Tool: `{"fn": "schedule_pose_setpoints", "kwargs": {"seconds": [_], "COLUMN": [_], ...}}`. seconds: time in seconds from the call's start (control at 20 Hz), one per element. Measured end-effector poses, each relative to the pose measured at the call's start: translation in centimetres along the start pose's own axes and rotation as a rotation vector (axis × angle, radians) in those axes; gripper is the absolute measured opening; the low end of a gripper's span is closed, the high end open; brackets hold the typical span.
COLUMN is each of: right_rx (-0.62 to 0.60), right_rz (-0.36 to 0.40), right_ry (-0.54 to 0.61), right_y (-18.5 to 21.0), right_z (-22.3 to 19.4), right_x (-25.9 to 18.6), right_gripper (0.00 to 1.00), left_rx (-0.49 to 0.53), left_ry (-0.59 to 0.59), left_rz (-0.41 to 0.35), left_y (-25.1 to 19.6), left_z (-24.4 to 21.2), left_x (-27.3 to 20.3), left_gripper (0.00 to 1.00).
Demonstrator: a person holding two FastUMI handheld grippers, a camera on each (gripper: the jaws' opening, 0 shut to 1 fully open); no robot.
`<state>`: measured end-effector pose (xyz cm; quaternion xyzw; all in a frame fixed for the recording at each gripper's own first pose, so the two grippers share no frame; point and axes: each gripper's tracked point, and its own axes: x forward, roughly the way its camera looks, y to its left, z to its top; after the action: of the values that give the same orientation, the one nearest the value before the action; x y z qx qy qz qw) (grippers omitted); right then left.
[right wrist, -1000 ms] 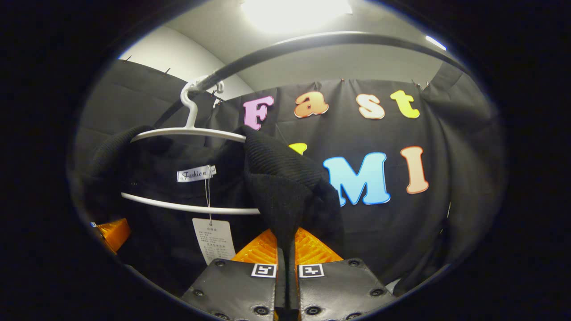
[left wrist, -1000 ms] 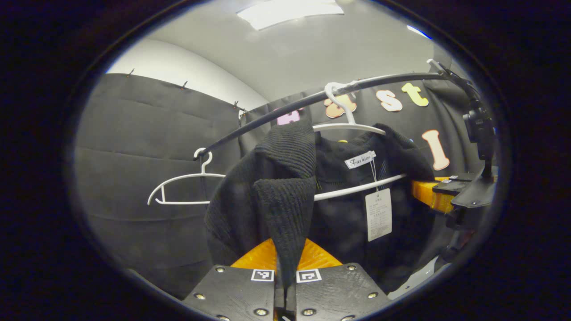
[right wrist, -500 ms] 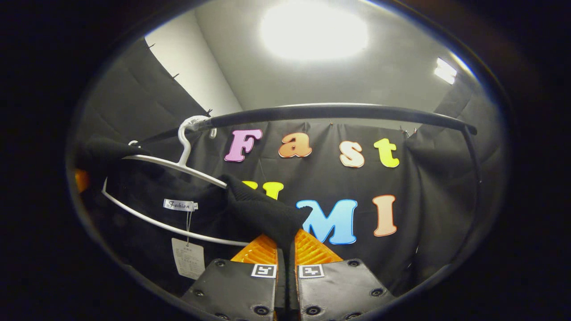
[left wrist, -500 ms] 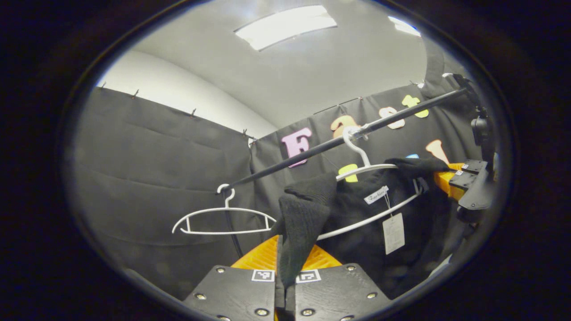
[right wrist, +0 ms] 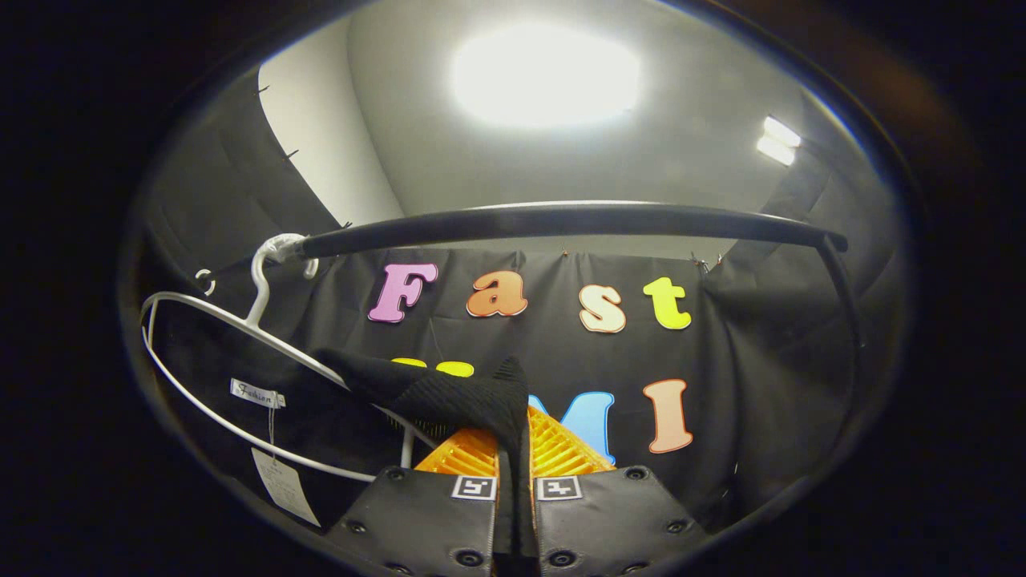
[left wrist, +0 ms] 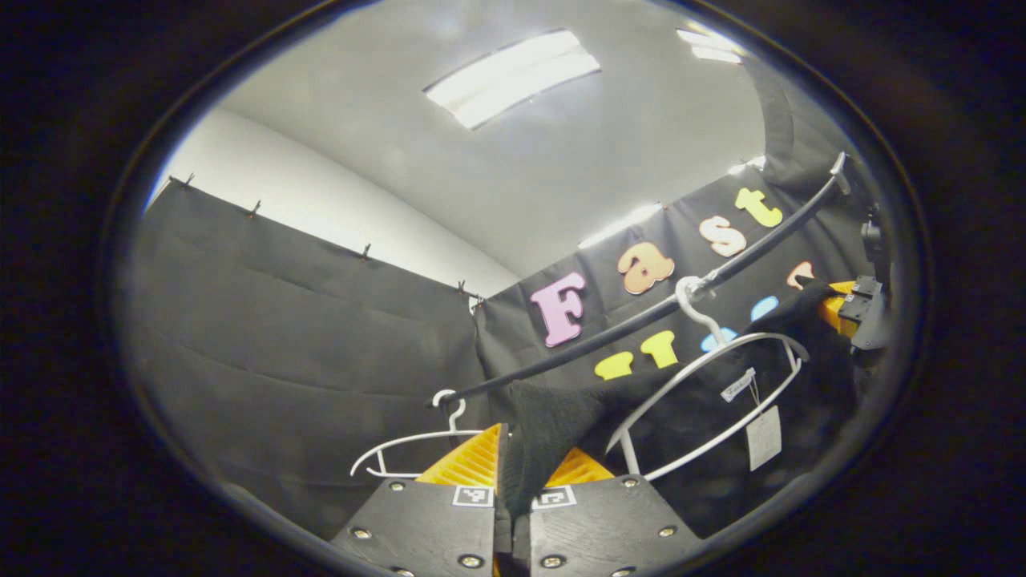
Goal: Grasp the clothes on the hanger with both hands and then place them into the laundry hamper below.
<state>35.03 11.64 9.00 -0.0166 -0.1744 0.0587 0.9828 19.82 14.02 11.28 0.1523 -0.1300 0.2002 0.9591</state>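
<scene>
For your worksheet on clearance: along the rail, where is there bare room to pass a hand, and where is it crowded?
Free: in the right gripper view, the rail is bare from the white hanger to its far bend. Also the stretch between that hanger and the empty hanger in the left gripper view. Crowded: around the white hanger, where the black garment stretches between the right gripper and left gripper.

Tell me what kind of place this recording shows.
Likely a staged recording booth: black cloth walls, a clothes rail with white hangers, and a black garment pinched by both grippers.
</scene>
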Motion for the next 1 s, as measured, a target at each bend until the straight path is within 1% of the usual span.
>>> {"fn": "schedule_pose_setpoints", "kwargs": {"seconds": [0.2,0.35,0.4,0.55,0.6,0.75,0.85,1.0], "right_rx": [0.002,0.028,0.041,0.064,0.073,0.121,0.161,0.173], "right_rz": [-0.004,-0.013,-0.011,0.010,0.022,0.055,0.072,0.066], "right_ry": [-0.002,0.033,0.048,0.106,0.130,0.219,0.281,0.329], "right_y": [-0.2,-0.4,-0.2,0.5,0.9,1.9,2.2,2.1], "right_z": [-0.8,-2.3,-3.0,-5.5,-6.5,-9.0,-10.7,-12.1], "right_x": [1.5,2.7,3.0,4.2,4.4,4.6,4.3,3.3], "right_gripper": [0.04,0.04,0.00,0.01,0.04,0.04,0.04,0.04], "left_rx": [0.003,-0.018,-0.025,-0.073,-0.091,-0.136,-0.150,-0.157], "left_ry": [-0.009,0.004,0.011,0.057,0.074,0.105,0.130,0.166], "left_rz": [-0.014,-0.033,-0.039,-0.059,-0.066,-0.084,-0.097,-0.123], "left_y": [0.2,0.3,0.8,1.1,0.7,0.4,0.3,-0.2], "left_z": [-0.6,-1.7,-2.4,-4.8,-5.8,-8.0,-9.3,-10.9], "left_x": [2.4,4.0,4.6,5.9,6.0,6.4,6.3,4.8], "left_gripper": [0.03,0.02,0.02,0.02,0.02,0.02,0.02,0.02]}}
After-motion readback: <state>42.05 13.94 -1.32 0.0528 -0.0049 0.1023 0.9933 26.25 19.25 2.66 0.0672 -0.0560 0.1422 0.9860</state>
